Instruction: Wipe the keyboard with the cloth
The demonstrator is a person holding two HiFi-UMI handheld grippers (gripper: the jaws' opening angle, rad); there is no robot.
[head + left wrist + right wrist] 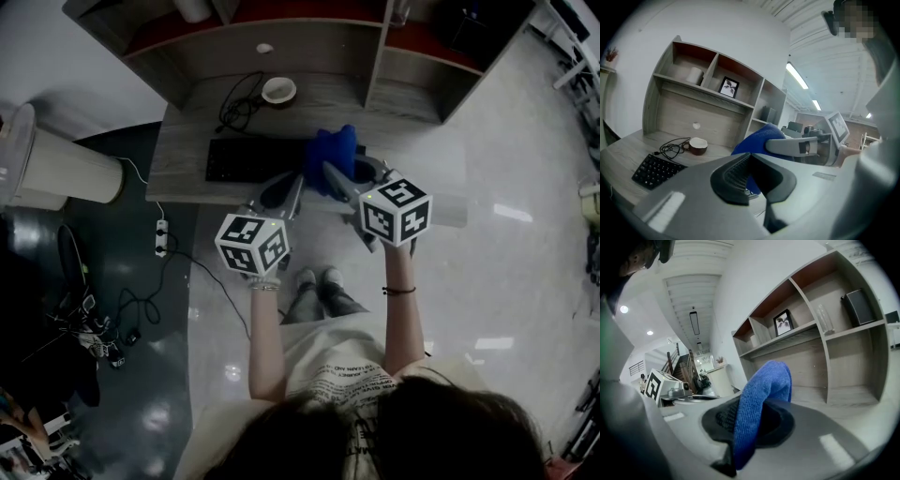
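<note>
- The keyboard [248,159] lies on the desk [178,169]. A cup [278,90] stands at its 1 o'clock, beside a coiled cable [239,108].
- The left gripper [281,192] is above the desk's front edge, at the keyboard's 5 o'clock. Its jaws are closed together with nothing between them.
- The cloth [333,155], blue, is at 3 o'clock from the keyboard, just past its right end.
- The right gripper [337,178] has its jaws clamped on the cloth, which bunches up beyond the tips at 12 o'clock.

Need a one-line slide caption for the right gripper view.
Right gripper clamped on the blue cloth, raised in front of the desk's shelf unit with its framed photo.
</note>
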